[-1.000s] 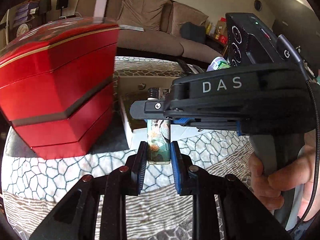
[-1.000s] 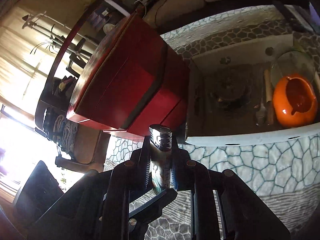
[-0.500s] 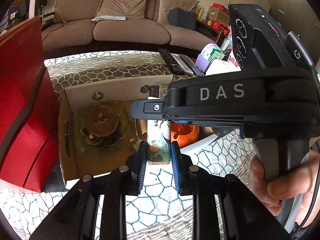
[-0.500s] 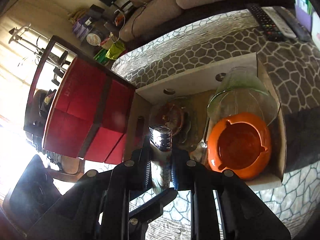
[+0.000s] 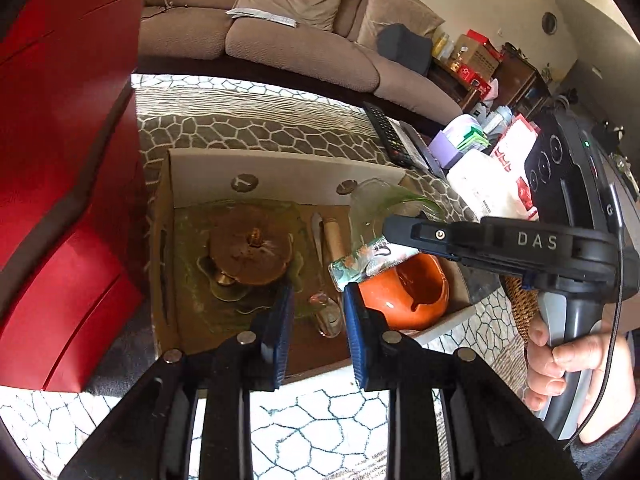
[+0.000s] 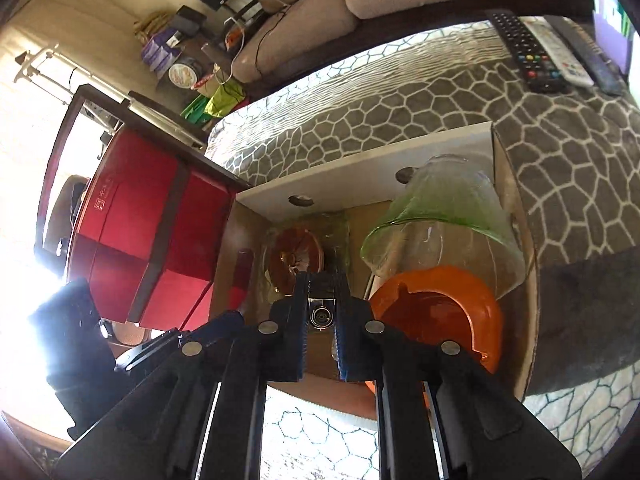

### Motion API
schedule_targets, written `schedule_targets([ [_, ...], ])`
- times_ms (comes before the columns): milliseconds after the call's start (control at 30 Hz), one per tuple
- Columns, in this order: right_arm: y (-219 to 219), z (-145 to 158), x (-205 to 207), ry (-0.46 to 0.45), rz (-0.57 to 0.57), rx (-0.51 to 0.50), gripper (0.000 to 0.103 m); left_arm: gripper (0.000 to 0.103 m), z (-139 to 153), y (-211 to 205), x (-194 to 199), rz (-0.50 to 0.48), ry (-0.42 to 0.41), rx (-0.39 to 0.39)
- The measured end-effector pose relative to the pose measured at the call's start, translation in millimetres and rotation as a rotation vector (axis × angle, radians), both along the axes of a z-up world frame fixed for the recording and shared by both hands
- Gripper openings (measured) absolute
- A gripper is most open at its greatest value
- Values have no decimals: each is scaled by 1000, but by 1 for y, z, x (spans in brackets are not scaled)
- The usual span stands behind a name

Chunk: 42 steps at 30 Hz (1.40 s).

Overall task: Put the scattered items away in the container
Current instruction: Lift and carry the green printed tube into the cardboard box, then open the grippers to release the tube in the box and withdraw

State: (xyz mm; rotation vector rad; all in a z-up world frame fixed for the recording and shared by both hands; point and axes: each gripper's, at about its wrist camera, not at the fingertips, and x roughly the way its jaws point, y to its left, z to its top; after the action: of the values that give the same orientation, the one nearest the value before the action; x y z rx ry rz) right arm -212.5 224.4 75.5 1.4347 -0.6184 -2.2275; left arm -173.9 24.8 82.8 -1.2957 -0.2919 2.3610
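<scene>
My right gripper (image 6: 322, 316) is shut on a patterned lighter (image 6: 321, 314), seen end-on with its metal top toward the camera. In the left wrist view the right gripper (image 5: 394, 236) holds the lighter (image 5: 360, 264) tilted over the open cardboard box (image 5: 280, 164). My left gripper (image 5: 316, 304) is open and empty, just in front of the lighter's lower end, above the box. The box (image 6: 360, 168) holds an orange ashtray (image 5: 412, 292), a brown dish on a green glass plate (image 5: 248, 248), a glass bowl (image 6: 444, 228) and a small spoon (image 5: 318, 236).
A large red box (image 5: 60, 184) stands left of the cardboard box, also in the right wrist view (image 6: 152, 220). Remote controls (image 5: 390, 134) and packets (image 5: 492, 184) lie at the back right. A sofa (image 5: 280, 44) is behind the patterned table cloth (image 5: 256, 128).
Both grippers moved right and forward over the cardboard box. My left gripper let go of the lighter and opened. The right gripper tipped the lighter over from upright.
</scene>
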Motion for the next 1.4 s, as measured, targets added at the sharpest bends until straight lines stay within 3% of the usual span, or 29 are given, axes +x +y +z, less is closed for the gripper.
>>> schedule_targets([
  [233,-33,-14,9,-25,61,-13,11,26,3,-15,8,23,13,-27],
  [467,-51,-27,21,-55,30,-74,11,26,2,-17,9,31,9,-47],
  [633,-68,-28,26,-81,68,11,16,26,2,-21,13,29,6,-64],
  [667,-66,-27,26,-88,59,24,18,26,2,-22,14,29,4,-72],
  [733,-60,-25,25,-90,37,34,36,26,0,-23,15,28,-2,-86],
  [767,-55,-22,26,-80,23,48,37,26,0,-23,16,28,-3,-91],
  [1200,-16,4,55,5,-27,149,37,28,-8,-6,33,14,0,-171],
  [1233,-13,5,60,12,-30,160,37,32,-7,-5,35,17,8,-174],
  [1333,-2,8,77,30,-52,203,39,72,-3,-2,44,27,28,-157],
  [1367,1,8,82,39,-60,210,38,79,-2,-1,47,32,35,-156],
  [1400,4,10,87,62,-71,209,41,80,-1,1,49,33,36,-158],
])
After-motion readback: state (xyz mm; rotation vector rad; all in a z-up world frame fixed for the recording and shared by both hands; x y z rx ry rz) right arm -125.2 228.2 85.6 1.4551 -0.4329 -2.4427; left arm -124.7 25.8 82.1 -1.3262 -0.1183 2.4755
